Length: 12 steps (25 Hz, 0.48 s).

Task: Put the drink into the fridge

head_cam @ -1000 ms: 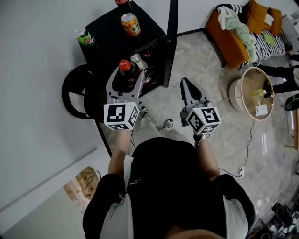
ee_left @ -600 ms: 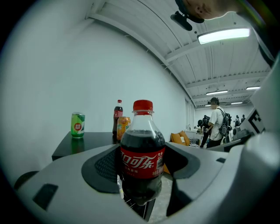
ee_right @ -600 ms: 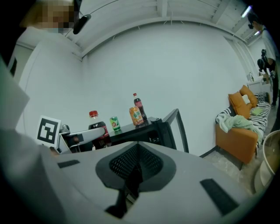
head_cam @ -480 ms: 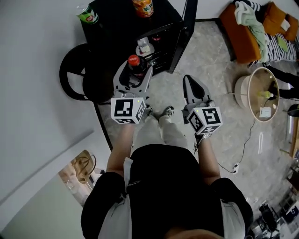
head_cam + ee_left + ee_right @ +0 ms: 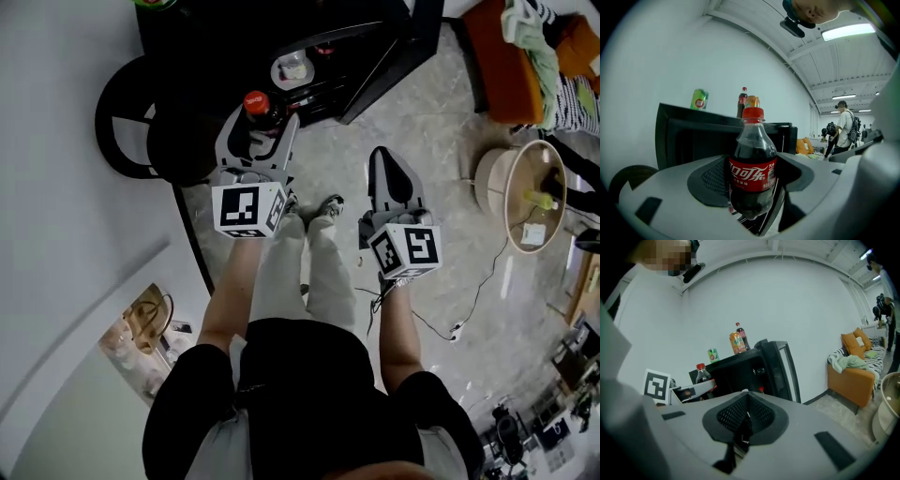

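cola bottle [image 5: 255, 105]: clamped upright between left gripper [image 5: 261, 129] fingers, faced toward the open mini fridge [image 5: 225, 33] for shelving. right gripper [image 5: 384, 164]: fingers pressed together, nothing held.

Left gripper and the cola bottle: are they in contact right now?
Touching. The left gripper view shows the left gripper with its jaws pressed against both sides of the cola bottle at the label, with no gap showing.

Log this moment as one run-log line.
left tongs: shut on cola bottle | right tongs: shut, empty | fridge: door open | cola bottle: upright, outside fridge
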{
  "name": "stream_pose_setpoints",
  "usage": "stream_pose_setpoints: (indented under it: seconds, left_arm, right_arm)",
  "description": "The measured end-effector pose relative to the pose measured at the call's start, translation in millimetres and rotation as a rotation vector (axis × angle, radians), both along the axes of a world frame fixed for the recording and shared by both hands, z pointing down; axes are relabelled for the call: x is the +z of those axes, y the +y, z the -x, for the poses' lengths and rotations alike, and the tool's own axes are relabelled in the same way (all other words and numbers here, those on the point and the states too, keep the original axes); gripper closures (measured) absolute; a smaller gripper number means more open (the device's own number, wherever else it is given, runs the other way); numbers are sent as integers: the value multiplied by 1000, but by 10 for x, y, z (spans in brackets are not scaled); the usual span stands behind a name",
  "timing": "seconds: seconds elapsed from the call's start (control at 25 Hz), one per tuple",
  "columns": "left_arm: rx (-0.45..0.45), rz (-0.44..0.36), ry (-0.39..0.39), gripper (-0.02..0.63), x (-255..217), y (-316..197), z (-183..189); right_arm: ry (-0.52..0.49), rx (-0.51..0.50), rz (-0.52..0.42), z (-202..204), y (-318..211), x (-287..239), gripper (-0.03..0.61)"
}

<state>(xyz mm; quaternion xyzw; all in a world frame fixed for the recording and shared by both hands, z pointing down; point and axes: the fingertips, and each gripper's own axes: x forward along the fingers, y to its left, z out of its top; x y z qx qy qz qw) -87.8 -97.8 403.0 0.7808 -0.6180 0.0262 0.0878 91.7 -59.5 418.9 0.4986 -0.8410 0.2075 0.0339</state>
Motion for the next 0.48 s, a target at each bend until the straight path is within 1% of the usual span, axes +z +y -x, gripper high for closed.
stream_pose_setpoints:
  seconds: [0.16,0.32,0.48]
  left_arm:
    - [-26,23,-15,302,443,-160,153]
    - [-45,11,-27,302,725,-286,260]
    - [-67,1,-22,302,988,-393,321]
  right_arm:
    - [-22,-8,35,166,0,421,565]
    - [29,-37,21,317,-46,687,565]
    - [59,-53,11,352,-132,938,565]
